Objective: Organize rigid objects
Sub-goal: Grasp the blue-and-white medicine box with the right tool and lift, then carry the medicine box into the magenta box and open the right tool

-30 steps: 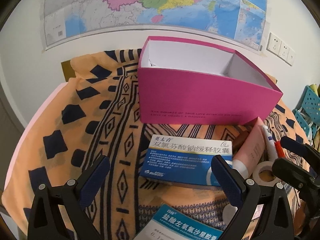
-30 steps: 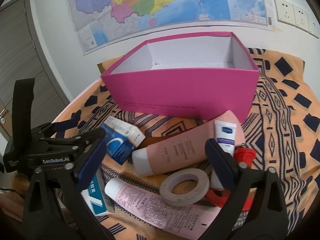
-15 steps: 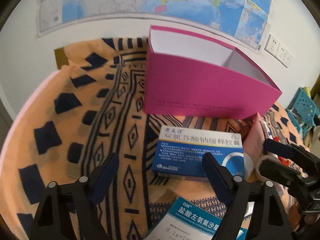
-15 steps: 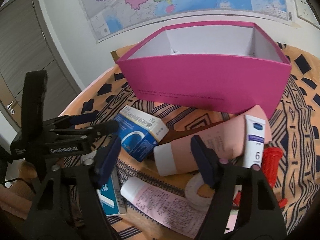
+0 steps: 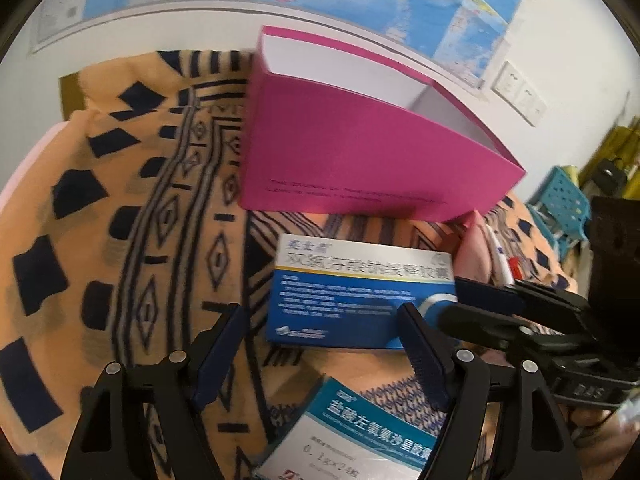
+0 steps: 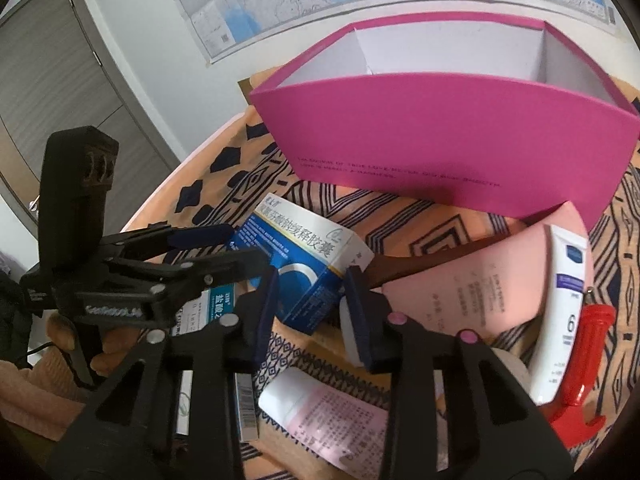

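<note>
The blue medicine carton (image 6: 304,264) lies on the patterned cloth (image 5: 132,216) just in front of the open pink box (image 6: 448,148), and everything else is placed around it: the large pink tube (image 6: 480,280) and the white tube (image 6: 564,304) lie to its right, the red tool (image 6: 584,364) beyond those, a teal-and-white carton (image 5: 360,436) on the near side, and a second pink tube (image 6: 332,424) nearer still. The right tongs (image 6: 310,312) have just been closing and now stand narrow around the near corner of the blue carton, which sits between the pads; whether the pads already press on it cannot be told. The left tongs (image 5: 320,356) have just been narrowing too, but remain fairly wide, with nothing held, hovering over the carton's near edge and the cloth. The step in hand looks like the pick-up of the blue carton, with the pink box apparently still empty. The next move would call for a firm pinch across the carton's narrow end, then a lift clear of the pink box's front wall before lowering it inside, keeping the left tongs out of the way.
</note>
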`<state>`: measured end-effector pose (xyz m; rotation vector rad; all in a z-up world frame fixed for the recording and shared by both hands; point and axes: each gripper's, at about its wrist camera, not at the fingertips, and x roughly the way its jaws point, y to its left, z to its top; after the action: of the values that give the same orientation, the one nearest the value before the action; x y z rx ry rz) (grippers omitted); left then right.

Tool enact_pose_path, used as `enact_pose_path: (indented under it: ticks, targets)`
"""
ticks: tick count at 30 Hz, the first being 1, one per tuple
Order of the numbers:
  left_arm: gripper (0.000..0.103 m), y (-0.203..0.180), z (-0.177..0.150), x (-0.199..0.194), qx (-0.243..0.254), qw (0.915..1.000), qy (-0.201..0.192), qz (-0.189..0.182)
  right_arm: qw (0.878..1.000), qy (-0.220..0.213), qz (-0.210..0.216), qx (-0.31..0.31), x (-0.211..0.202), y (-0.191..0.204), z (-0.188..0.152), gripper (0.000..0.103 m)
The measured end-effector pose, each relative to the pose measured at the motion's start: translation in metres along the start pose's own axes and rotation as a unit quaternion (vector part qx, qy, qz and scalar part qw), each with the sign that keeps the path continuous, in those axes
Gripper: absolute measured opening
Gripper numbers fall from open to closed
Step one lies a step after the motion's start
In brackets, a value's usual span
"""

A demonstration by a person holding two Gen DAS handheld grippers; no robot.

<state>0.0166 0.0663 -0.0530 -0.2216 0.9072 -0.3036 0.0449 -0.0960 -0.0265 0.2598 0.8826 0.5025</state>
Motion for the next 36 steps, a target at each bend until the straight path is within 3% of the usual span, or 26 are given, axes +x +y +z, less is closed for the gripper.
enact_pose_path:
  ticks: [3,10,22,31,36]
  targets:
    - [0.074,0.001,0.001,0.001,0.001,0.9998,0.006,-0.021,1.000,0.002,0.002,0.001,0.002,-0.001,0.002,0.037]
    - [0.073,-0.007,0.003,-0.002,0.010,0.9998,0.007,-0.013,1.000,0.001,0.006,0.006,0.000,-0.003,0.006,0.037]
    - [0.073,-0.034,0.027,-0.037,0.046,0.9975,-0.047,-0.028,0.999,-0.041,-0.002,-0.005,-0.030,-0.003,0.025,0.038]
    - [0.073,-0.050,0.039,-0.039,0.056,0.9961,-0.058,-0.036,0.998,-0.066,-0.003,-0.002,-0.052,-0.015,0.035,0.038]
    - [0.073,-0.062,0.047,-0.057,0.065,0.9935,-0.083,-0.042,0.995,-0.095,-0.008,-0.020,-0.074,-0.008,0.043,0.038]
